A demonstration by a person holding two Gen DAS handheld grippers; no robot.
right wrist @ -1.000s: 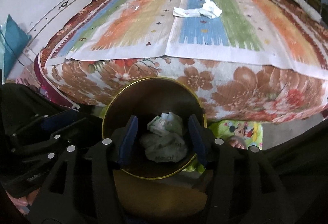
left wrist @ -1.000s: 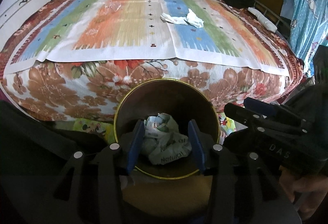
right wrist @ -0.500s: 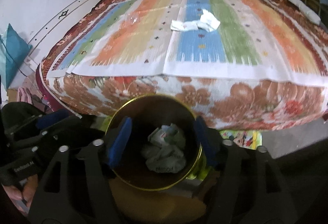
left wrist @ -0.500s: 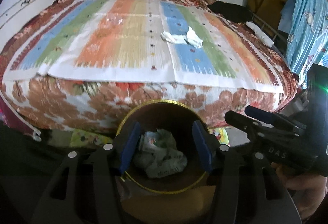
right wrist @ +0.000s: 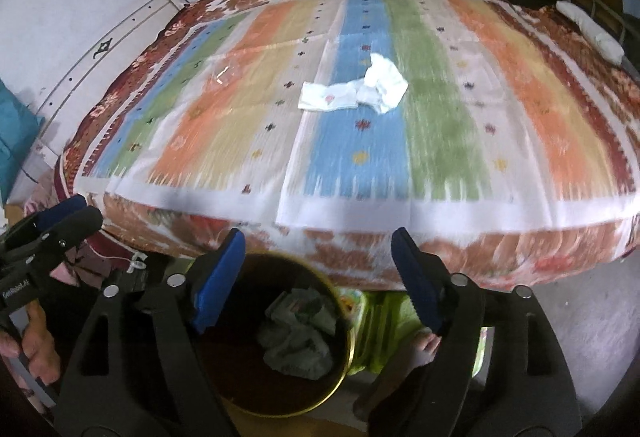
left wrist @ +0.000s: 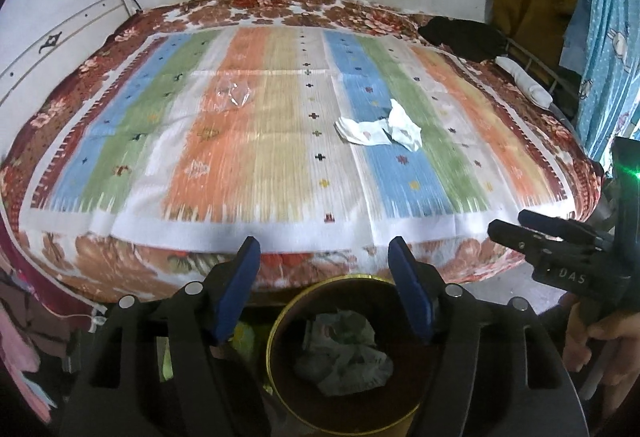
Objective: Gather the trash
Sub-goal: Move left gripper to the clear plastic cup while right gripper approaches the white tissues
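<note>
A round bin with a gold rim (left wrist: 280,313) (right wrist: 347,321) stands on the floor at the foot of the bed and holds crumpled paper trash (left wrist: 344,357) (right wrist: 300,337). White crumpled paper pieces (left wrist: 380,129) (right wrist: 356,91) lie on the striped mat on the bed. A clear plastic wrapper (left wrist: 234,95) (right wrist: 224,75) lies further left on the mat. My left gripper (left wrist: 326,265) is open and empty above the bin's far edge. My right gripper (right wrist: 318,257) is open and empty, also above the bin. Each gripper shows in the other's view, the right one (left wrist: 552,237) and the left one (right wrist: 56,217).
The bed (left wrist: 120,265) has a floral cover under the striped mat (left wrist: 280,165). Dark clothing (left wrist: 460,35) and a white roll (left wrist: 528,85) lie at its far right. Hanging clothes (left wrist: 600,17) are at the right. A white wall is behind the bed.
Both grippers have risen and tilted up from inside the bin toward the bed, and their jaws have opened wider. The trash stays in the bin.
</note>
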